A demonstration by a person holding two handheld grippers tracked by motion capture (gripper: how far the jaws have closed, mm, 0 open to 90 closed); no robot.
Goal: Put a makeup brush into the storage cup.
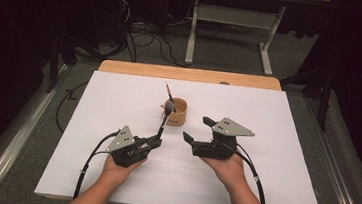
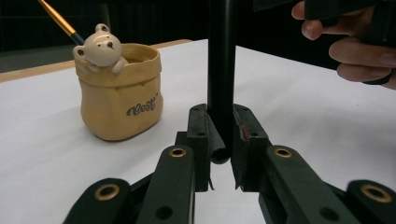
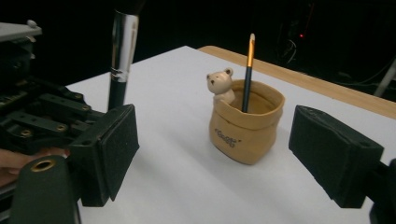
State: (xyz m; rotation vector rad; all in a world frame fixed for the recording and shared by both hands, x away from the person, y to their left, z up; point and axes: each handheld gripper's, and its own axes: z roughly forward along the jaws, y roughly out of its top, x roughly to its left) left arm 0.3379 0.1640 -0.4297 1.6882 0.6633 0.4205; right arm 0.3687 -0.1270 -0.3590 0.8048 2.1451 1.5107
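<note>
While the left gripper (image 1: 157,141) is clamped on the very bottom of the brush (image 2: 221,65), that upright brush has a long lever above a small bite; a quick swing toward the pot (image 1: 176,112) could make it pivot or slide out between the pads. Its bristled head hangs just beside the pot's near rim, so a careless tilt might knock the light pot over, along with the pencil (image 3: 248,70) standing inside behind the bear (image 3: 220,84). Farther right, the right gripper (image 1: 196,129) stands open and empty, near the pot; drifting inward, it could bump the pot too.
</note>
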